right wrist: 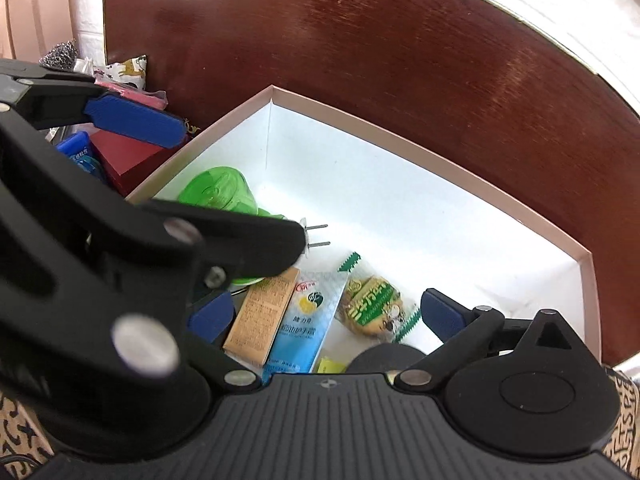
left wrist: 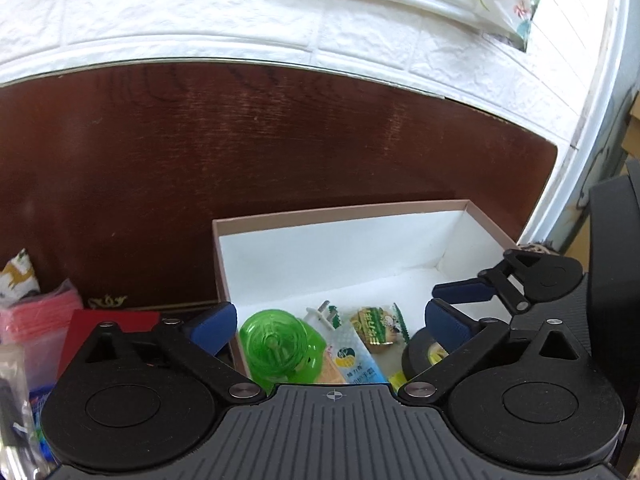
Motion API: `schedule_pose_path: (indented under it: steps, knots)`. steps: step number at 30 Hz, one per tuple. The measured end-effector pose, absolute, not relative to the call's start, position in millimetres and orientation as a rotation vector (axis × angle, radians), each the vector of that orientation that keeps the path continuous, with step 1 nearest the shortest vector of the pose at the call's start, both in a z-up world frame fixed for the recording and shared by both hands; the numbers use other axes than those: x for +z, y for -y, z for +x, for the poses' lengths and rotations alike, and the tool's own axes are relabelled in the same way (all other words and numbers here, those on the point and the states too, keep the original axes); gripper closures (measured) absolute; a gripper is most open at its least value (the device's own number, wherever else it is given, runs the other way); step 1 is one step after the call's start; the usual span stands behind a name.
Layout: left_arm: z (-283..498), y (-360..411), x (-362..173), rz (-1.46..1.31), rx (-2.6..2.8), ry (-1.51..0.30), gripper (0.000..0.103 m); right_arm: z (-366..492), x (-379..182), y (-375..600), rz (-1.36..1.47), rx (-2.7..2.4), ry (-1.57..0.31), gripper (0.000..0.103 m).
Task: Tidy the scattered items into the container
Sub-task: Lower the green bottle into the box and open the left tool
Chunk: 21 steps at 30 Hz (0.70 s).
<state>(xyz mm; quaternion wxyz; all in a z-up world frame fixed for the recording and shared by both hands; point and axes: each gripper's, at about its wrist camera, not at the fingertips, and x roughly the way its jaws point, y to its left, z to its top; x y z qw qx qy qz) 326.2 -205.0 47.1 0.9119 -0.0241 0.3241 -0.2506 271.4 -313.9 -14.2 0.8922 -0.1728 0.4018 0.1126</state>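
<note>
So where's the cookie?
In the box, beside the blue tube, with the tape roll on its other side.

The left gripper (left wrist: 330, 324) points forward and downward, its jaws spread wide with nothing pressed between the blue pads (left wrist: 212, 326). Its black linkage arms fan out from the two round pivots at the near edge of the left wrist view. The right gripper (right wrist: 330, 316) tilts down more steeply, its jaws also wide apart and holding nothing; its blue pads (right wrist: 442, 312) stand well apart. The two grippers sit close together, side by side. In the left wrist view the right gripper (left wrist: 460, 300) shows at the right, fingers parted. In the right wrist view the left gripper (right wrist: 192, 184) crosses the left side, one blue pad raised far left.
</note>
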Motion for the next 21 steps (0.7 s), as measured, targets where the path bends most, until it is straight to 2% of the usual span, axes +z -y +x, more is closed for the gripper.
schedule_pose_path:
  steps: [6,9,21]
  knots:
    - [312,200,55,-0.052,-0.500,-0.666,0.000,258,-1,306,-0.358,0.235,-0.822,0.001]
    - [299,197,59,-0.049,-0.505,-0.654,0.000,280,6,300,-0.337,0.239,-0.811,0.000]
    - [232,156,70,-0.159,-0.463,-0.637,0.000,229,22,291,-0.238,0.203,-0.762,0.001]
